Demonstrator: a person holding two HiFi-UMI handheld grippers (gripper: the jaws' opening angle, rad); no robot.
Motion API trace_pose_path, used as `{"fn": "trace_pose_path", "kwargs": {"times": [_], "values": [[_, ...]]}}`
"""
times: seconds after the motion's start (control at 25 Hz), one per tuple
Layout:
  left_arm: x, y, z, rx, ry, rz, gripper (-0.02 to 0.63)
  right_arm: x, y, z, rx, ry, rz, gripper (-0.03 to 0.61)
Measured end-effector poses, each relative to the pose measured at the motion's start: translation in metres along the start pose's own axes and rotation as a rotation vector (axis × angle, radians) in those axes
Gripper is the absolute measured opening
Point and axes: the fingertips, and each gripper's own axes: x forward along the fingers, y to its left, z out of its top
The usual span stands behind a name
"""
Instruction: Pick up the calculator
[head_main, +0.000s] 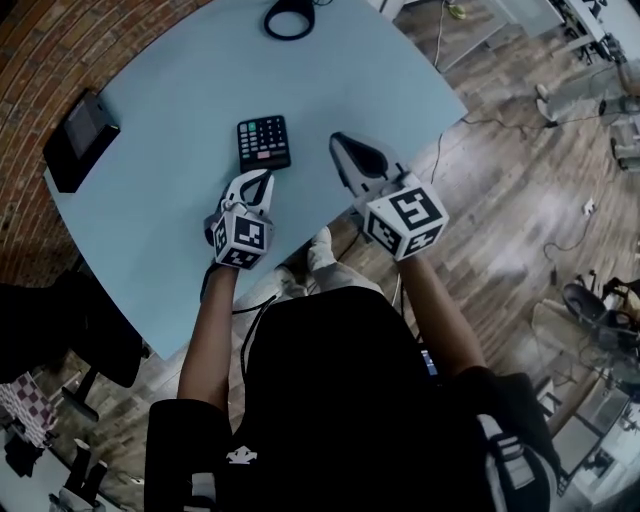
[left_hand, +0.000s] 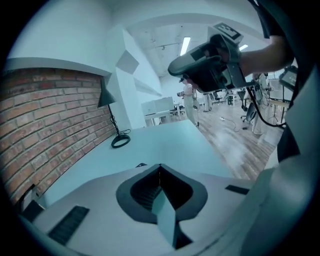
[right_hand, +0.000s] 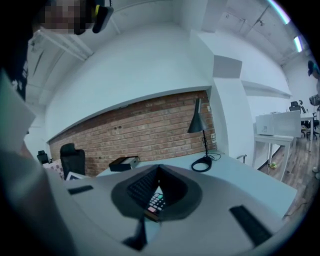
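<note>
Calculator (head_main: 264, 143) lies flat and keys up on the pale blue tabletop (head_main: 170, 200), towards the edge nearest you, and neither tool holds it. At the far left a brick wall (head_main: 30, 60) borders the tabletop, and a dark flat box (head_main: 80, 138) sits at that corner; you cannot tell whether anything is in it. Next comes your left gripper (head_main: 262, 180), fingers clenched together on nothing, its tip just beside the calculator's near edge; whether it touches is not clear. In the left gripper view only a small dark corner peeks out past the fingers. Beyond the calculator, at the far edge, the ring-shaped lamp base (head_main: 289, 18) is cut off by the top of the head view. Your right gripper (head_main: 338, 140) is to the calculator's right and apart from it, fingers closed tip to tip and empty; in its own view the calculator's keys show through the hollow below the fingertips. Right of the tabletop runs a wooden floor (head_main: 520, 230) strewn with cables. Your dark clothing hides the tabletop's near corner.
</note>
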Motion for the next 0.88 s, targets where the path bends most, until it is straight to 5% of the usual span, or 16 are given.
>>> {"fn": "trace_pose_path", "kwargs": {"times": [0.28, 0.6, 0.88], "values": [[0.031, 0.001, -0.026, 0.083, 0.127, -0.060, 0.039, 0.001, -0.017, -0.019, 0.030, 0.042, -0.021, 0.005], [0.050, -0.011, -0.037, 0.214, 0.182, -0.133, 0.184, -0.001, -0.032, -0.039, 0.067, 0.079, -0.047, 0.005], [0.066, -0.008, -0.051, 0.306, 0.230, -0.112, 0.187, -0.003, -0.040, -0.053, 0.080, 0.103, -0.057, 0.005]]}}
